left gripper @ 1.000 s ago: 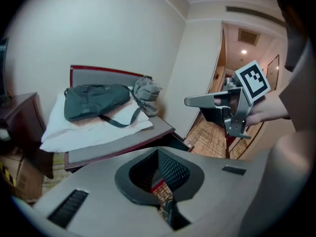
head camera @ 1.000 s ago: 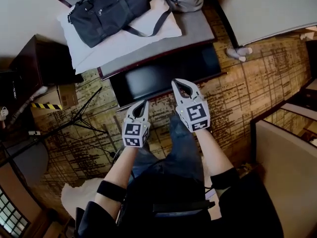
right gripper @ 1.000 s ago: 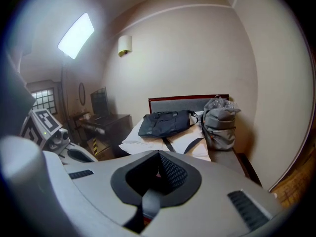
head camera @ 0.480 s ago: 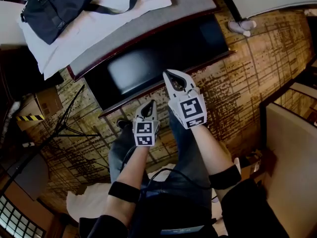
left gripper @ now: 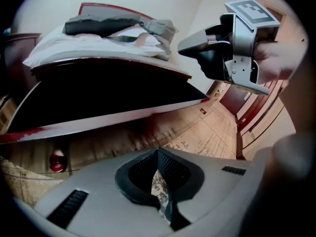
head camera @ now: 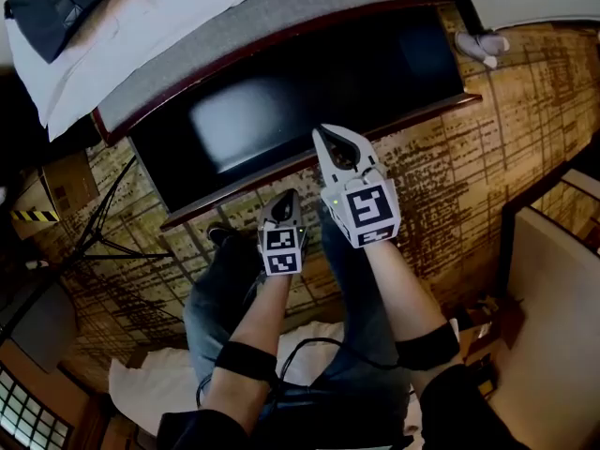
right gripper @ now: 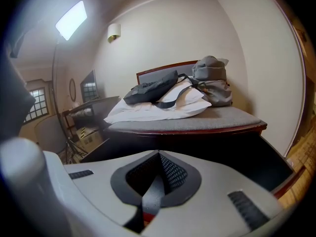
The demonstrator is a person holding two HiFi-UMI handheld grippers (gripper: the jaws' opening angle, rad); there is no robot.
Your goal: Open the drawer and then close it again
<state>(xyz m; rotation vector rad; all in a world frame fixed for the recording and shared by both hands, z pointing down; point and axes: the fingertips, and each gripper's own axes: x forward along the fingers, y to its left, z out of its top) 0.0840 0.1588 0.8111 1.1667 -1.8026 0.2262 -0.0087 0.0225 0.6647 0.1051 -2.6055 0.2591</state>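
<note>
A wide dark drawer (head camera: 281, 120) stands pulled out from under the bed, its reddish wooden front edge (head camera: 394, 125) facing me. My right gripper (head camera: 325, 135) is shut and empty, with its tips over the drawer's front edge. My left gripper (head camera: 283, 200) hangs lower and nearer to me over the patterned floor, also shut with nothing in it. The left gripper view has that gripper's closed jaws (left gripper: 158, 154) pointing at the floor below the drawer front (left gripper: 98, 120), with the right gripper (left gripper: 197, 46) at upper right. In the right gripper view the shut gripper (right gripper: 159, 156) faces the dark drawer (right gripper: 232, 154).
On the bed's grey top (right gripper: 197, 120) lie a white pillow (head camera: 112, 40), a black bag (right gripper: 150, 90) and a grey backpack (right gripper: 212, 80). A cardboard box (head camera: 52, 181) and tripod legs (head camera: 103, 237) stand at left. A socked foot (head camera: 478, 45) is at upper right. My legs are below.
Both grippers have sunk toward the floor in front of the drawer. The head view has dropped closer, so the bed has slid up out of frame. Both stay shut.
</note>
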